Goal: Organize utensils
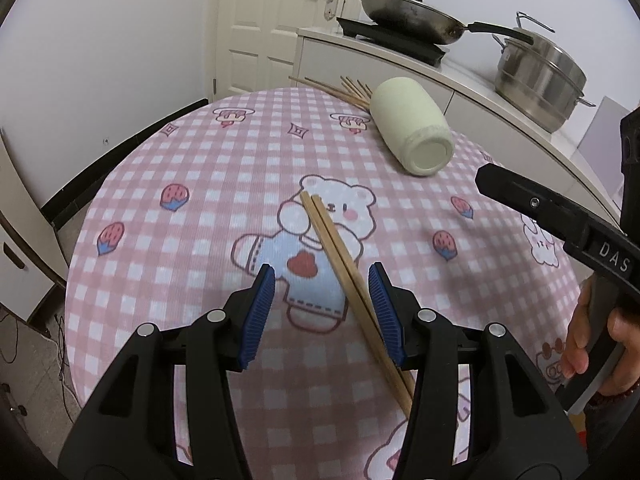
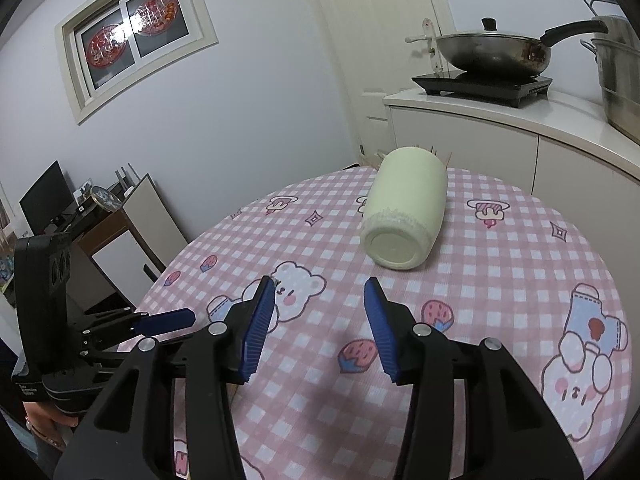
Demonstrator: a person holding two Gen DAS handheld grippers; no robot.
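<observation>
Picking up the chopsticks (image 1: 340, 276) — the pair lies flat on the tablecloth (image 1: 200, 184), on the near side of the tipped holder (image 1: 412, 132), more sticks spilling from its far mouth. Left gripper (image 1: 322, 312) stands half-open around them, not pressing; lower, centre, then close. Right gripper (image 2: 320, 324) — half-open, empty — faces the holder's base, best placed to right it.

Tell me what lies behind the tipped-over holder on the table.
Behind the pale green holder, lying on its side with its base toward the cameras, wooden chopstick ends fan out over the tablecloth's far edge. Its mouth faces away, so anything inside, and the chopsticks' other ends, stay hidden.
</observation>
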